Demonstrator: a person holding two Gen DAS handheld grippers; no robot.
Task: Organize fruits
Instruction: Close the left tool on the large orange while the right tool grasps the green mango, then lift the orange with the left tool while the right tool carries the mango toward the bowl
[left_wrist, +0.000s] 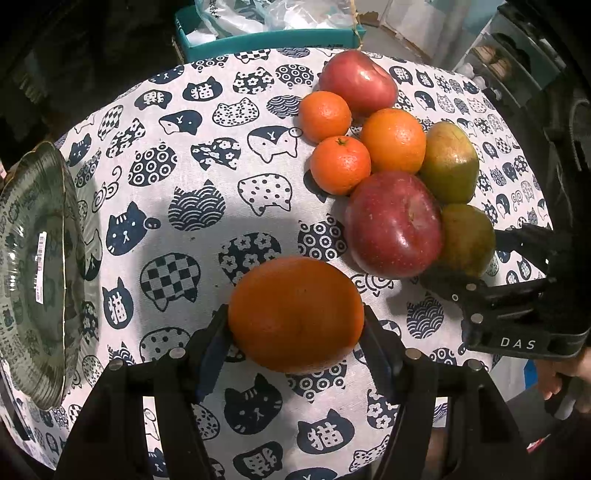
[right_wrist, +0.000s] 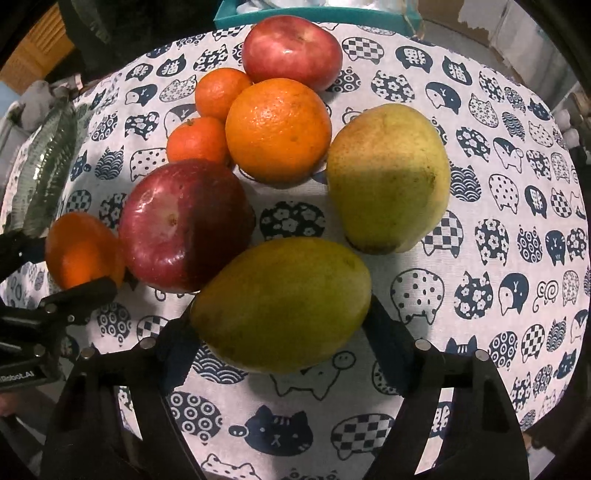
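Between your left gripper (left_wrist: 295, 332) fingers sits an orange (left_wrist: 295, 314) — clamped on both sides. Your right gripper (right_wrist: 280, 332) grips a green mango (right_wrist: 280, 304), beside the fruit cluster on the cat-print cloth (left_wrist: 207, 206); a glass plate (left_wrist: 33, 273) lies far left.

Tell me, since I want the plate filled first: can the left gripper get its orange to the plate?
Probably yes. The left gripper holds the orange, and only bare tablecloth lies before the plate.

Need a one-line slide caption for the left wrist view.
Left hand-held gripper closed on an orange over the cat-print tablecloth, glass plate at left, remaining fruit clustered right.
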